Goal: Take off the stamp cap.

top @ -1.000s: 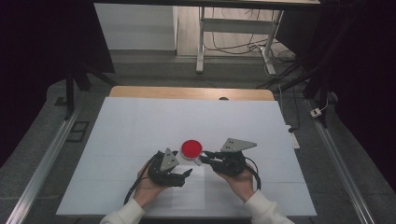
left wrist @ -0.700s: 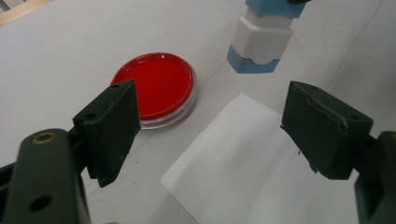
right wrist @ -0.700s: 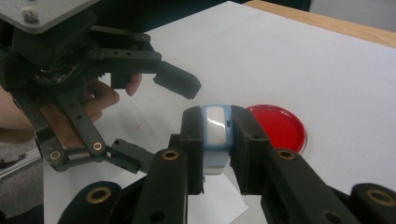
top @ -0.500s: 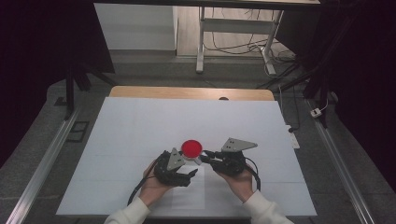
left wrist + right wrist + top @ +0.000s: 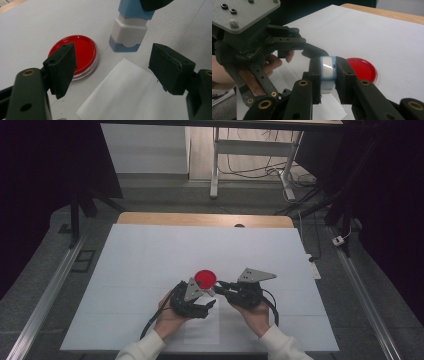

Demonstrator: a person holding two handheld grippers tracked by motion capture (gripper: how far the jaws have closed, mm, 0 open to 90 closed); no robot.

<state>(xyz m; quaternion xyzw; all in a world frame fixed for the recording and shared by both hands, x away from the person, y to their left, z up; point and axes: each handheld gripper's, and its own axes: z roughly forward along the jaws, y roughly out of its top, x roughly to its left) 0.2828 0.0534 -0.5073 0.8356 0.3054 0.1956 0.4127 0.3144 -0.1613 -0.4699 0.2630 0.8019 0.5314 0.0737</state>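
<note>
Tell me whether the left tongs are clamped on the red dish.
No: in the left gripper view the left tongs stand wide open above the paper sheet, with the red dish lying untouched behind one jaw.

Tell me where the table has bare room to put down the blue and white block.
Bare white table lies left, right and beyond the red dish, up to the wooden edge. It is crowded where the left gripper, right gripper, blue and white block and paper sheet meet.

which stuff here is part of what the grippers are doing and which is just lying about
In the job:
- blue and white stamp, clamped in the right gripper
- white paper slip below it
- red ink pad
- left gripper, open by the slip

Just there:
- white table cover
- cables on the floor
</note>
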